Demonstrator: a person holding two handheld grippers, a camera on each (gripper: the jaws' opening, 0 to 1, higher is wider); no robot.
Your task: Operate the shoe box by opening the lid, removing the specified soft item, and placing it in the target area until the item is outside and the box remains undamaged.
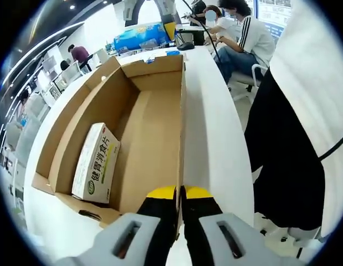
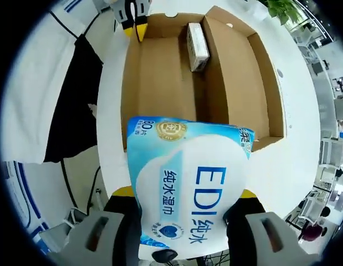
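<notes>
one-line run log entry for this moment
left tongs: shut on brown cardboard shoe box wall | right tongs: holding blue-white soft wet-wipes pack above box | white-green carton inside

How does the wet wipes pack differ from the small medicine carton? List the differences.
The wet wipes pack is soft, blue-and-white, held up by the right gripper; the medicine carton is rigid, white-and-green, lying inside the cardboard box. The pack looks larger. Both carry printed Chinese text.

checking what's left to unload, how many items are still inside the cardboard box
1: a small white medicine carton lying against one long wall of the cardboard box. The blue wet wipes pack is already out, held in the right gripper. Nothing else shows inside.
</notes>
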